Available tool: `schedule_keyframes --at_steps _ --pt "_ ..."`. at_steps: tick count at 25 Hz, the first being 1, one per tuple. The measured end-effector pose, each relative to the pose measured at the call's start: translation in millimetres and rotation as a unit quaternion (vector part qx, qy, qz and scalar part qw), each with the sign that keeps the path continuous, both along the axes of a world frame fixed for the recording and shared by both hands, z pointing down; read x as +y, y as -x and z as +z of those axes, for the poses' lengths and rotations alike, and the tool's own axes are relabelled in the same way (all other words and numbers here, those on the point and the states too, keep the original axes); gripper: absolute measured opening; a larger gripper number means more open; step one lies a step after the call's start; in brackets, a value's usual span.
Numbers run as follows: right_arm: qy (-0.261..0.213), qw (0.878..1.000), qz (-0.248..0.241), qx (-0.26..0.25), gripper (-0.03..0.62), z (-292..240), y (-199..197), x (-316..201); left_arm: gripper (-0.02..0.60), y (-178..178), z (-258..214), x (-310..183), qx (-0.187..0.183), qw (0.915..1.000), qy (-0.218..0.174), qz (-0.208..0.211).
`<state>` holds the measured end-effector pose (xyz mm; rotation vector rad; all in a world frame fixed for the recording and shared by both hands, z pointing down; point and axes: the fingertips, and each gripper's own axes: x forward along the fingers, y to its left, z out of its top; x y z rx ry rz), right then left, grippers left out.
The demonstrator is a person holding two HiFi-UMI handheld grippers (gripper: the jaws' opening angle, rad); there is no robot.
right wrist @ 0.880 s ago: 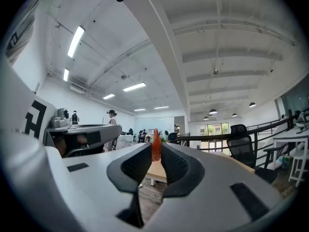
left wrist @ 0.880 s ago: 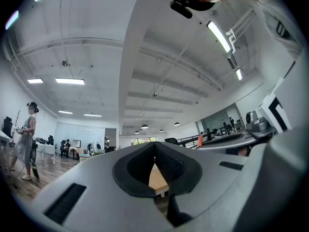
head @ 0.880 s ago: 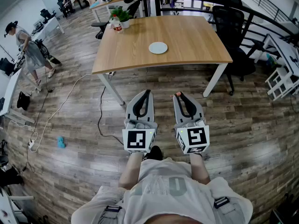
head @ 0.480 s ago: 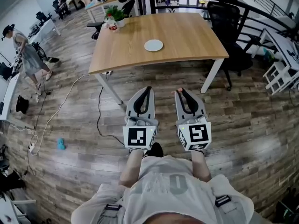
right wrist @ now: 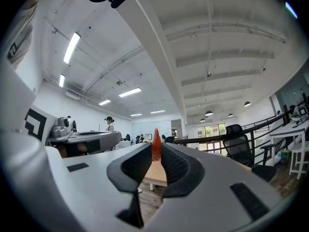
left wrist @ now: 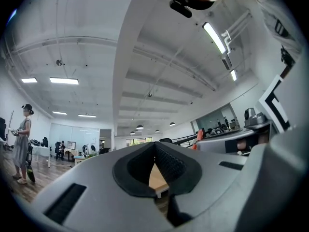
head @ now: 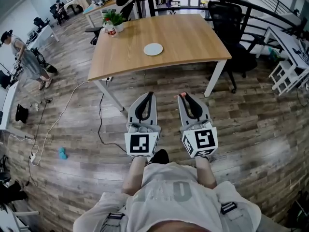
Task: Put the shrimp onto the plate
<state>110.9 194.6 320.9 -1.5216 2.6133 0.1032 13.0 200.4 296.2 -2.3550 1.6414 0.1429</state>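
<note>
Two grippers were held side by side in front of the person, low over the wooden floor [head: 251, 124] and not yet at the wooden table [head: 193, 37].

The right gripper [right wrist: 155, 154] was closed on the shrimp [right wrist: 156, 138]. The orange piece stood upright between the tips of its jaws, pressed from both sides, and its pointed end rose above them. In the head view the shrimp showed only as a small orange spot at the front end of that gripper.

The left gripper [left wrist: 155, 145] had its jaws together at the tips and held no object. Through the gap lower down, only a part of the table was visible.

The white plate [head: 153, 49] lay on the table, near its middle, well apart from both grippers and from the shrimp. At the far left corner of the table stood a potted plant [head: 112, 17]. A black office chair [head: 227, 18] stood just beside the table's right side. A light cable [head: 72, 100] ran over the floor to the left of the grippers. Another person [head: 26, 57] stood far at the left of the room.
</note>
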Motion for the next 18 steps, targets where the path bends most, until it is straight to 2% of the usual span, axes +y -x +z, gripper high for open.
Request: schedule_keyframes --at_steps 5,11,15,18 --pt "-0.009 1.0 -0.018 -0.013 0.069 -6 1 -1 0.011 6 -9 2 -0.019 0.9995 -0.01 -0.023" --pt "-0.001 0.999 -0.035 -0.01 0.07 2 8 -1 0.011 25 -4 4 -0.016 0.9983 -0.006 -0.056" --pt "0.008 0.999 -0.048 -0.01 0.07 9 12 -11 0.011 28 2 -3 -0.015 0.998 0.002 -0.061" --pt "0.006 0.999 -0.051 -0.002 0.069 11 17 -24 0.011 31 2 -16 -0.011 0.9981 -0.007 -0.061"
